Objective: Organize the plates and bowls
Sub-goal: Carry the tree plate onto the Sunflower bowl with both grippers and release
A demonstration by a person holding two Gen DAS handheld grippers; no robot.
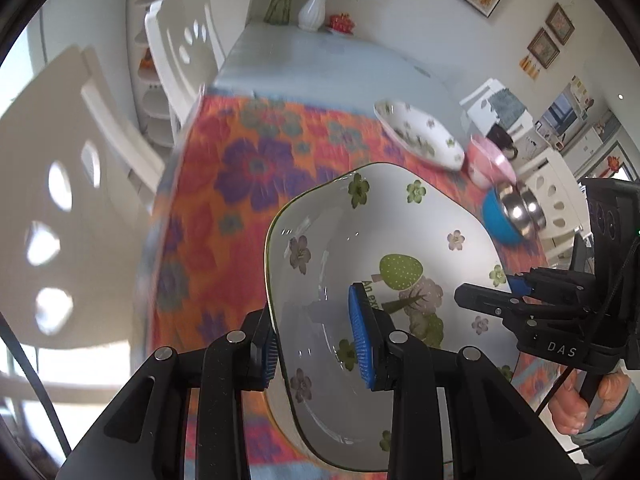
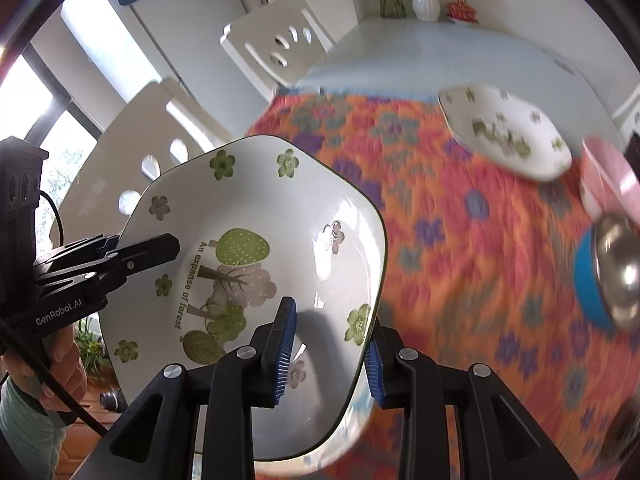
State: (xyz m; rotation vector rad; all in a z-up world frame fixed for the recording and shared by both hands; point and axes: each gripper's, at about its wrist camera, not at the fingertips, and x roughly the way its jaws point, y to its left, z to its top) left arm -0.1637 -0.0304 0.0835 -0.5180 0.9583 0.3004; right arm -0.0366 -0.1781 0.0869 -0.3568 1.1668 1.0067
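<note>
A white floral plate (image 1: 384, 240) with green trees is held tilted above the table by both grippers. My left gripper (image 1: 318, 340) is shut on its left rim; it also shows in the right wrist view (image 2: 144, 250). My right gripper (image 2: 330, 352) is shut on the plate's (image 2: 256, 216) right rim and shows in the left wrist view (image 1: 492, 292). A second matching floral plate (image 1: 418, 134) (image 2: 504, 132) lies on the table beyond. To its right stand a pink bowl (image 1: 490, 162) (image 2: 608, 180) and a steel bowl inside a blue bowl (image 1: 512, 216) (image 2: 608, 276).
An orange floral cloth (image 1: 256, 160) (image 2: 460, 248) covers the near table; bare grey table (image 1: 320, 64) lies beyond, with a white vase (image 1: 312, 10) of flowers. White chairs (image 1: 72, 168) (image 2: 276, 48) stand along the left side, another chair (image 1: 552, 196) at right.
</note>
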